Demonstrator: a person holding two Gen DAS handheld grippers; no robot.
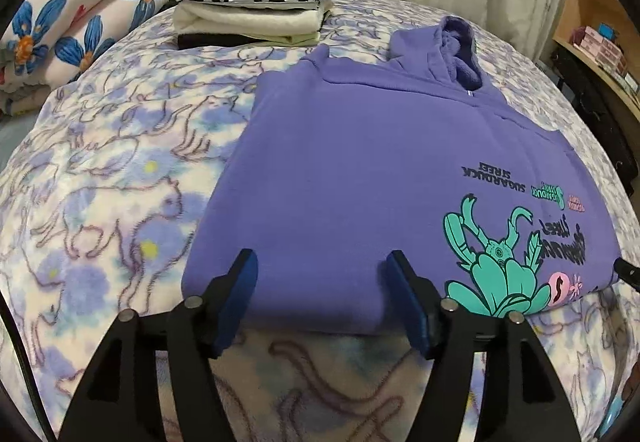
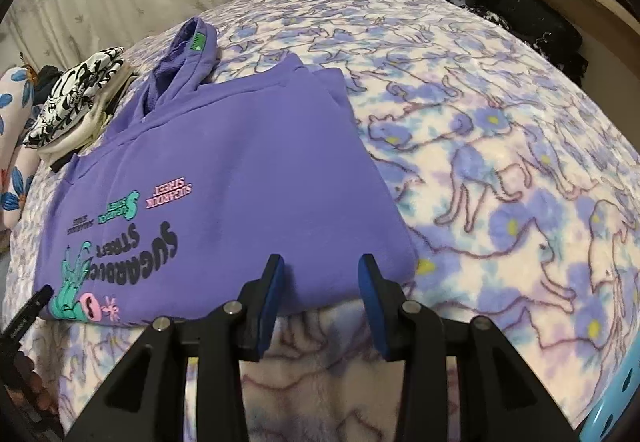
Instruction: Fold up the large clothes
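Both grippers, left gripper [image 1: 320,266] and right gripper [image 2: 320,270], gape wide, holding nothing, at the hoodie's [image 1: 360,161] near hem; I see its long axis running straight away toward the hood.

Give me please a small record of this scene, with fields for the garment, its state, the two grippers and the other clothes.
garment: purple hoodie with a teal print
state: lying on the cat-pattern blanket, sides folded in, hood at the far end
left gripper: open, at the near hem, holding nothing
right gripper: open, at the near hem toward the hoodie's right corner, holding nothing
other clothes: stack of folded clothes beyond the hoodie
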